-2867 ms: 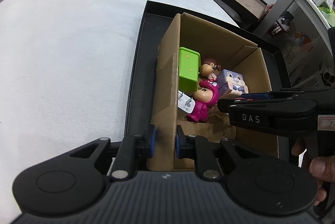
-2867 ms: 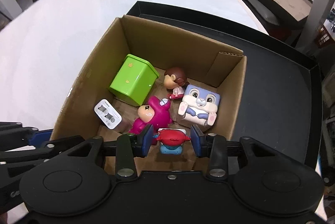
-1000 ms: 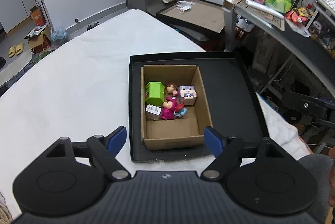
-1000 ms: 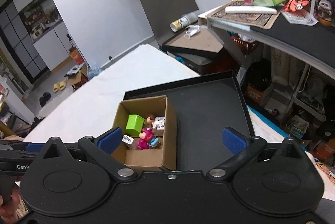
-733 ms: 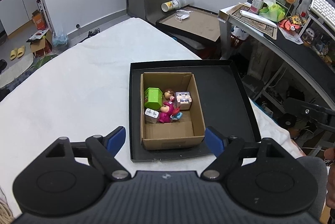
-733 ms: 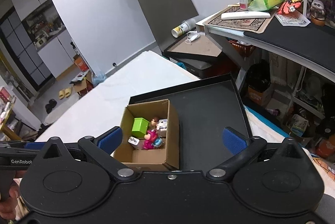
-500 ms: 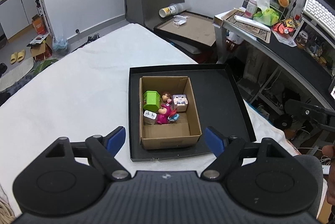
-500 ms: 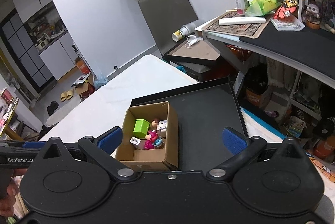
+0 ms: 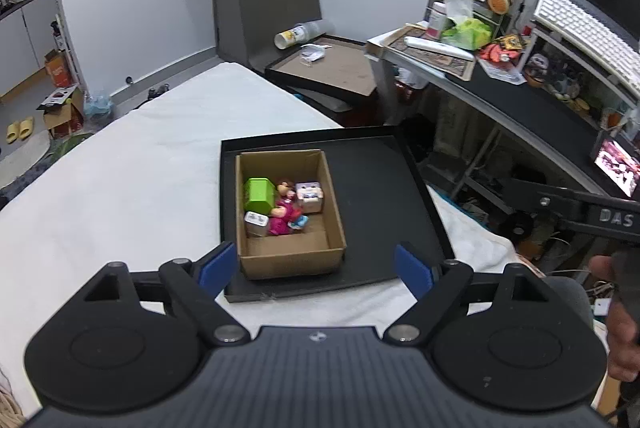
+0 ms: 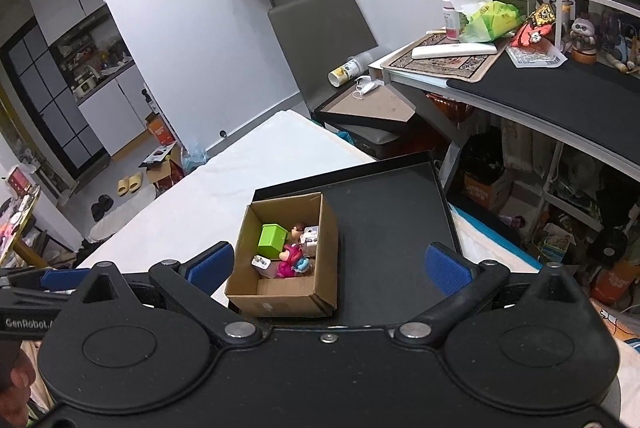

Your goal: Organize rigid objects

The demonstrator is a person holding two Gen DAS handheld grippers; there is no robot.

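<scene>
Cardboard box [image 9: 290, 224] sits on the black tray's [image 9: 384, 196] left side, toys inside: light, stiff, best pinched by a wall. Left gripper [image 9: 316, 266] is opening, empty; right gripper [image 10: 326, 266] gapes wide, empty.

Brown cardboard box [image 9: 290, 260]; black tray [image 9: 384, 196]; lime-green cube [image 9: 259, 194]; magenta figurine [image 9: 282, 218]; white bed cover [image 9: 120, 188]; blue-padded black tongs [image 9: 316, 266].

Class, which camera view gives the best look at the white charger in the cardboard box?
The left wrist view: the white charger lies fully visible beside the pink figure. In the right wrist view the charger appears smaller and steeply angled.
</scene>
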